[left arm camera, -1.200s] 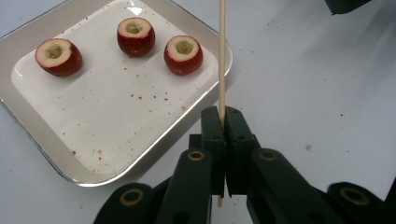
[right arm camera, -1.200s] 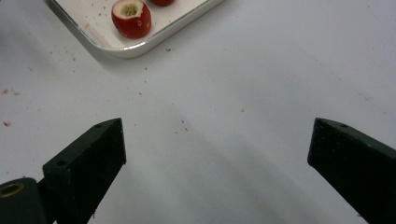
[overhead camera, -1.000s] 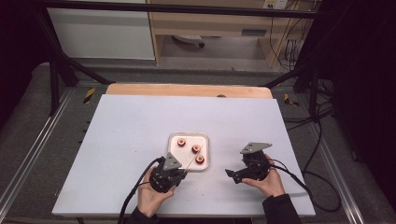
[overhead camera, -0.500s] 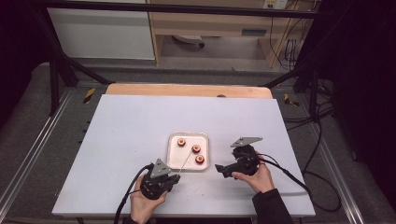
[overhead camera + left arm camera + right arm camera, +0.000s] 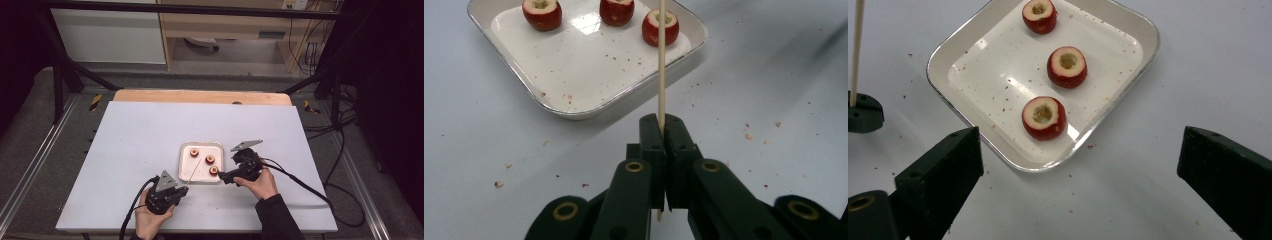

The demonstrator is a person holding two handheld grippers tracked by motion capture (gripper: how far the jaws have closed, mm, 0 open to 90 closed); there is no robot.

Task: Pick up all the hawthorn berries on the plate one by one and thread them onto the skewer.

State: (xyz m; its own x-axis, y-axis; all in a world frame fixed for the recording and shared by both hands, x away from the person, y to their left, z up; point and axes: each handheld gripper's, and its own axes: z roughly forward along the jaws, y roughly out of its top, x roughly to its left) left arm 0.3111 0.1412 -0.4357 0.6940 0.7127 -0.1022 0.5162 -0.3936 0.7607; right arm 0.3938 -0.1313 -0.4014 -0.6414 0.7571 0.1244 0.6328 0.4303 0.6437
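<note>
Three cored red fruit pieces (image 5: pixel 1044 118) in white square tray (image 5: pixel 186 174), mid-desk (image 5: pixel 130 135). Thin wooden skewer (image 5: pixel 661 65) clamped in left tool (image 5: pixel 663 131), tip over tray. Right tool (image 5: pixel 221 176) spread wide, empty, beside tray's right edge.

The high view sits up above the near edge of the big white table (image 5: pixel 150 145) and looks forward and down, from far off. The left gripper view is low and close, looking along its 2 black jaws toward the square white tray (image 5: pixel 574 107). The right gripper view is close too, but looks down more steeply on that tray (image 5: pixel 1143 35). All 3 views share the tray (image 5: pixel 186 175) and the 3 small red hollowed fruits (image 5: pixel 1044 118).
</note>
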